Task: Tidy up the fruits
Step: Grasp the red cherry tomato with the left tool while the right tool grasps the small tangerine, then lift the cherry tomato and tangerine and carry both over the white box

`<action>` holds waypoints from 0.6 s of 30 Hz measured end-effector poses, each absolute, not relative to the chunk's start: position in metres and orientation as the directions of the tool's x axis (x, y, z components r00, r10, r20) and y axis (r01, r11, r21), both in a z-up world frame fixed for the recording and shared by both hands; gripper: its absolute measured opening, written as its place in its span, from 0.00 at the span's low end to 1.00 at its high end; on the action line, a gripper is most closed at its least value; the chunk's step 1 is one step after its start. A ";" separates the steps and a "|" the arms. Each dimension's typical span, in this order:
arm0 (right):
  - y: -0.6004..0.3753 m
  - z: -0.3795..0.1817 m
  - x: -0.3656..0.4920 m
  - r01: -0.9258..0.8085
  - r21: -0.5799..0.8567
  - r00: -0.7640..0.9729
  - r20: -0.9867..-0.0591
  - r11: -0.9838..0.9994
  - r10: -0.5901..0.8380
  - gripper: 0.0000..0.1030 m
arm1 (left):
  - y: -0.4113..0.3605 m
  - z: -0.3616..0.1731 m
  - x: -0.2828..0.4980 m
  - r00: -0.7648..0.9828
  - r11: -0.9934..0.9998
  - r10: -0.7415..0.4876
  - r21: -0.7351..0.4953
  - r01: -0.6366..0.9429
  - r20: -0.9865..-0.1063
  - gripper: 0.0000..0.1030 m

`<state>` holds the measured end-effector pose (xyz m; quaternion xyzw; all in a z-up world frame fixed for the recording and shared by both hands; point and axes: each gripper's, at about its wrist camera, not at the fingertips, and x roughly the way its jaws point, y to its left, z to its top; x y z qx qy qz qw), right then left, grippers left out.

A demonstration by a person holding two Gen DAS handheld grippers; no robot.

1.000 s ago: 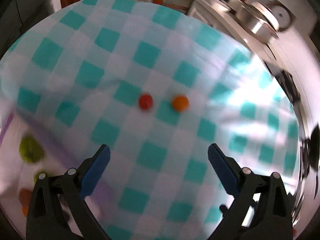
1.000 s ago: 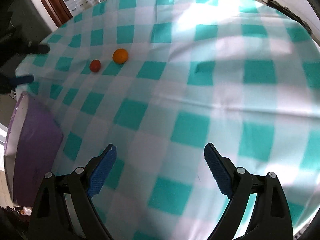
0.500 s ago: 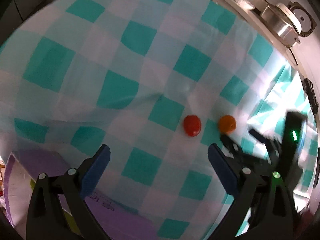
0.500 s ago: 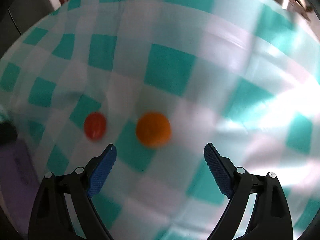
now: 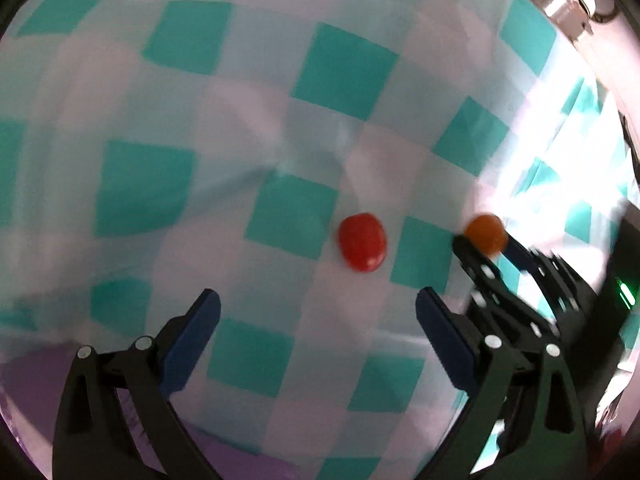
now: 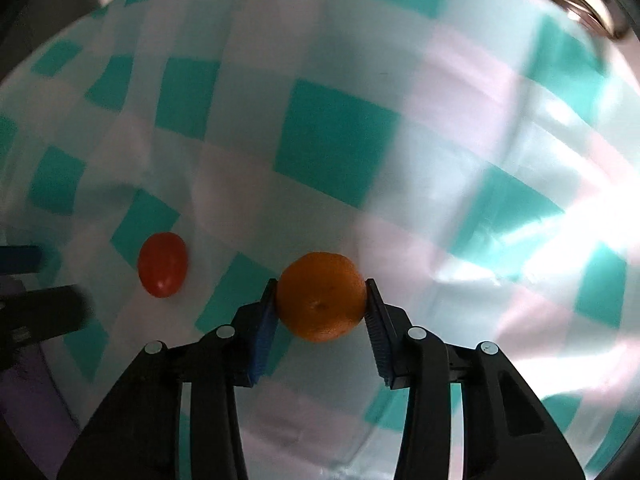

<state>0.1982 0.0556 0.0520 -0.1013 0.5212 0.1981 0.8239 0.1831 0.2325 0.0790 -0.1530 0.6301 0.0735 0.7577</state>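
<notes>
The orange (image 6: 321,297) is pinched between the pads of the right gripper (image 6: 321,304). The left gripper (image 5: 318,312) is held spread above the red tomato (image 5: 363,247). No writing can be read.

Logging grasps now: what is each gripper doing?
Left gripper: open, empty.
Right gripper: just closed on the orange fruit.

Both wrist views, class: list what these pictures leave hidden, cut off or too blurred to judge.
- Purple container: left wrist view, cut off by the bottom edge and the left gripper; contents unseen.
- Right gripper: blurred in the left wrist view.
- Orange: its underside is hidden, so contact with the tablecloth is unclear.
- Red tomato: soft-focus, stem end unclear.
</notes>
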 end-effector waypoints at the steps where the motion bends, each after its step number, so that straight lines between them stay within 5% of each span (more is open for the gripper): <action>1: 0.050 0.053 0.195 -0.420 0.052 0.377 -0.898 0.906 0.226 0.40 | 0.227 0.075 0.191 0.183 0.948 -0.076 -0.128 -0.292 -0.980 0.95; 4: 0.031 0.056 0.180 -0.395 0.078 0.371 -0.898 0.915 0.236 0.40 | 0.215 0.065 0.209 0.171 0.961 -0.033 -0.078 -0.265 -0.985 0.93; 8: 0.007 0.055 0.162 -0.361 0.093 0.360 -0.904 0.928 0.230 0.40 | 0.210 0.046 0.223 0.129 0.960 0.000 -0.036 -0.277 -0.992 0.79; 14: -0.019 0.061 0.137 -0.316 0.117 0.372 -0.898 0.942 0.236 0.40 | 0.202 0.043 0.221 0.204 0.970 0.020 -0.030 -0.240 -0.979 0.34; 18: -0.034 0.071 0.116 -0.321 0.123 0.390 -0.886 0.939 0.249 0.40 | 0.198 0.048 0.213 0.234 0.972 0.002 -0.054 -0.229 -0.972 0.33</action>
